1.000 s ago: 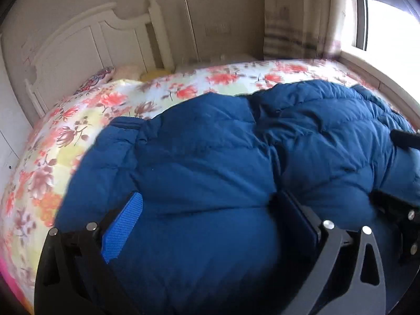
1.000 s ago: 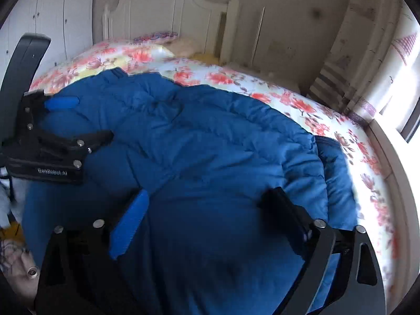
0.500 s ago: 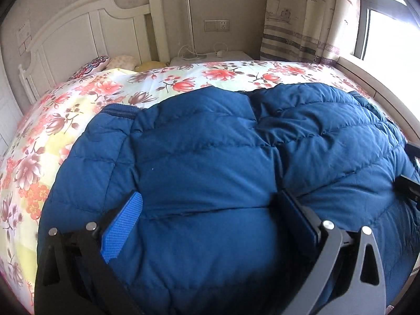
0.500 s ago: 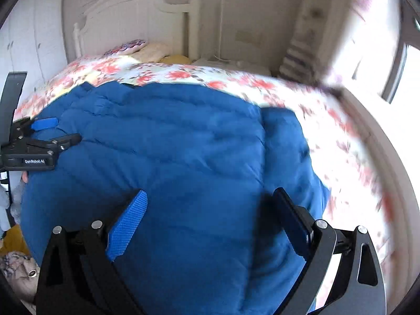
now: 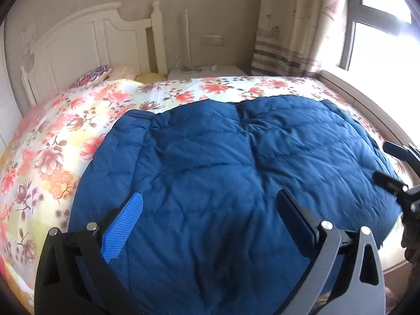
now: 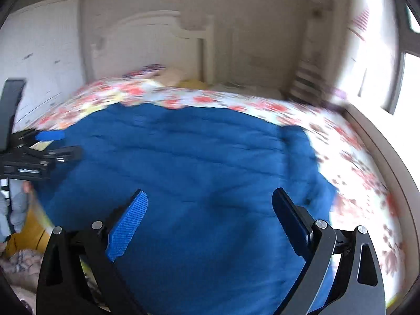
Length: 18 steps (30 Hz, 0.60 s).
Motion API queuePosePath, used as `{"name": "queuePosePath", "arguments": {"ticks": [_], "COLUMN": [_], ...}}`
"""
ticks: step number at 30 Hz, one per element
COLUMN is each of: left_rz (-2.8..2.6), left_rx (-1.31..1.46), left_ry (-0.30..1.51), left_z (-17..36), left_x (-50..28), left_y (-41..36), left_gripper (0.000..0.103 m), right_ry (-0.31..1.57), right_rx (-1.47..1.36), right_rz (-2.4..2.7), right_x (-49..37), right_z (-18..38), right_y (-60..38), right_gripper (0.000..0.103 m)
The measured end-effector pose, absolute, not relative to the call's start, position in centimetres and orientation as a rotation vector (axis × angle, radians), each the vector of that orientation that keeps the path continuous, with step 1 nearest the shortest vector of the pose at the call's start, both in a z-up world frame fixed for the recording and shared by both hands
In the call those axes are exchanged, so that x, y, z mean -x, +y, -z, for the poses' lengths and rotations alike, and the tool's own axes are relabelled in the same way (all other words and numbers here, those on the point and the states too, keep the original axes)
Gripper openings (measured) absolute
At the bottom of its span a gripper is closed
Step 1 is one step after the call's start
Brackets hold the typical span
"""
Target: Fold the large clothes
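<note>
Across the centre of both wrist views, the blue padded jacket lies spread on the floral bedspread, with the left gripper and right gripper each spread wide above it, grasping nothing. The fold is best served, in my judgement, by pinching a firm bite of the thick near hem at both corners together and carrying it level toward the far edge. Bare bedspread beyond the jacket's upper edge gives room; the window ledge at right lies close.

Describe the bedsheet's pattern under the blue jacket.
Red-pink flowers on pale white-yellow bedsheet; clearest in the left wrist view.
</note>
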<state>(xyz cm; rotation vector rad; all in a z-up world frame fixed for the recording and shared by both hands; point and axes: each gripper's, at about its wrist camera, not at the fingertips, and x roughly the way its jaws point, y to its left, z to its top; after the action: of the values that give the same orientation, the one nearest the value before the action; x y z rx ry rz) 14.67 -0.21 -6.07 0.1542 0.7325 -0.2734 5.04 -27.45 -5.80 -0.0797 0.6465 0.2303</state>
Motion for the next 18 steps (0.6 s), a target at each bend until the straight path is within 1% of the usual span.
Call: {"name": "queuePosePath", "arguments": {"ticks": [3,5,7,10,14,18], "left_rz": [0.261,0.237,0.245,0.255,0.179,0.098], "left_rx": [-0.261,-0.301,-0.306,-0.278,-0.195,-0.077], "left_ry": [0.794,0.747,0.747,0.778,0.704,0.79], "left_z": [8.8,10.1,10.3,9.4,7.1,9.6], "left_x": [-14.7,-14.4,-14.3,-14.4,-13.1,-14.2], "left_y": [-2.4,-3.0,-3.0,-1.9,2.7,8.6], "left_gripper": [0.101,0.101,0.101,0.101,0.101,0.101], "right_ry": [0.693,0.692,0.687,0.702,0.648,0.714], "right_rx": [0.228,0.27,0.24,0.259,0.201,0.079], "right_rz": [-0.289,-0.263,-0.281,-0.271,-0.206,-0.171], "right_x": [-5.2,-5.4,-5.4,-4.8,-3.0,-3.1], "right_z": [7.6,9.3,9.6,8.4,6.5,8.9], "right_y": [-23.0,-22.0,-22.4,-23.4,-27.1,-32.0], "right_gripper": [0.092,0.094,0.094,0.094,0.094,0.095]}}
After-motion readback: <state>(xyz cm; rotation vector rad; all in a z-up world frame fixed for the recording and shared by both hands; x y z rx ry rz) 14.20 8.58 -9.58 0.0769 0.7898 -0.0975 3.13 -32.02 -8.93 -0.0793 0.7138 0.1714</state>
